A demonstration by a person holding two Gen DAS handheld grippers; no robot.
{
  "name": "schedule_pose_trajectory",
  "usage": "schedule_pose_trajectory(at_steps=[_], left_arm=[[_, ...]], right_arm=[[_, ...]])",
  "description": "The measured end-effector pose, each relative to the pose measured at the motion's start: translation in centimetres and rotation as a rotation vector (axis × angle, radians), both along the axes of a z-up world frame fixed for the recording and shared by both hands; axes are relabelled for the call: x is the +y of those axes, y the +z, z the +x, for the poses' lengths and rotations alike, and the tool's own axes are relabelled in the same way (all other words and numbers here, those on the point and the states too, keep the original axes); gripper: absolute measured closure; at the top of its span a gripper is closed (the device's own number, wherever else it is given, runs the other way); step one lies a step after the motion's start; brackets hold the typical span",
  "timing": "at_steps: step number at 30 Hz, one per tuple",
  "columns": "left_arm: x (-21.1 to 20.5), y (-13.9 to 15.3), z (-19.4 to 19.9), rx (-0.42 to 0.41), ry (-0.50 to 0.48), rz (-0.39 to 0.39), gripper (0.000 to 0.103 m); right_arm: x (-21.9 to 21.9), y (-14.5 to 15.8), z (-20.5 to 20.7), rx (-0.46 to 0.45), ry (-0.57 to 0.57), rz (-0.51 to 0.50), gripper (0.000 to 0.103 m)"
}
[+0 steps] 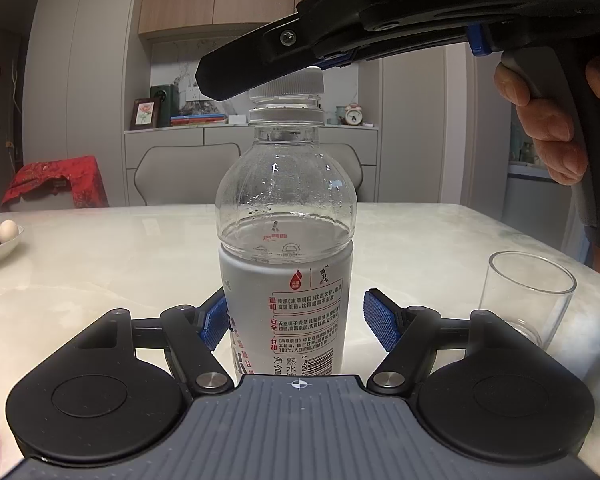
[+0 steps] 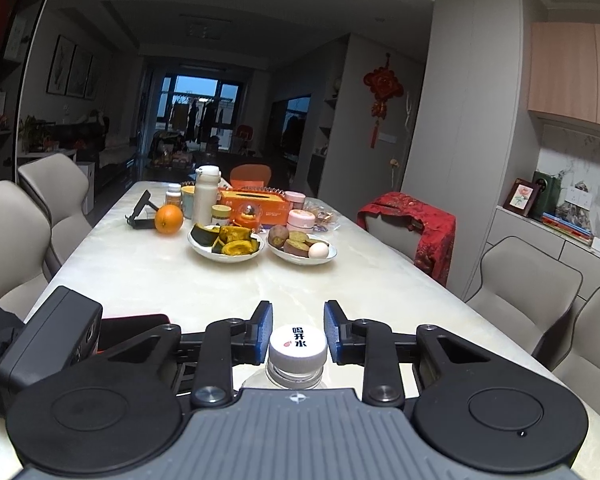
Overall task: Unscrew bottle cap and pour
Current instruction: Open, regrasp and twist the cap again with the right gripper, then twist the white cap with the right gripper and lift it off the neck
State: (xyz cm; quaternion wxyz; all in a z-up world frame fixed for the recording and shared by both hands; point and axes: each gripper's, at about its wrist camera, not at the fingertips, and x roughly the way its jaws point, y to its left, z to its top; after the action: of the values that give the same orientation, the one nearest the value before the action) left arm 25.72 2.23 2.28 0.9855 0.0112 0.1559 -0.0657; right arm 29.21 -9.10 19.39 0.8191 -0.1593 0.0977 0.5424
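Observation:
A clear water bottle (image 1: 286,208) with a grey label stands on the pale marble table (image 1: 100,272); it holds water to about its shoulder. My left gripper (image 1: 296,320) is open around its lower body: the left blue pad (image 1: 214,322) touches the label, while the right one stands slightly off it. From above right, my right gripper (image 2: 298,332) is shut on the white ribbed cap (image 2: 298,346), one blue pad on each side. In the left wrist view the cap (image 1: 296,85) sits tilted on the neck, with thread showing beneath. An empty glass (image 1: 527,300) stands right of the bottle.
A person's hand (image 1: 547,132) holds the right gripper's handle. Farther along the table are a plate of pumpkin (image 2: 226,246), a plate of sweet potatoes and an egg (image 2: 301,250), an orange (image 2: 168,219), jars and a tissue box. Chairs line both sides.

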Motion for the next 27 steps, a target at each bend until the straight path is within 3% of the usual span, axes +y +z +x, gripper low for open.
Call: schedule_pose_trajectory(at_steps=[8,27], left_arm=[[0.2,0.0,0.0,0.001,-0.001,0.001,0.032],[0.3,0.1,-0.1,0.002,-0.001,-0.001,0.032]], right_arm=[[0.2,-0.8,-0.5,0.014,-0.056,0.049,0.072],[2.3,-1.9,-3.8,0.097,-0.414,0.173,0.072]])
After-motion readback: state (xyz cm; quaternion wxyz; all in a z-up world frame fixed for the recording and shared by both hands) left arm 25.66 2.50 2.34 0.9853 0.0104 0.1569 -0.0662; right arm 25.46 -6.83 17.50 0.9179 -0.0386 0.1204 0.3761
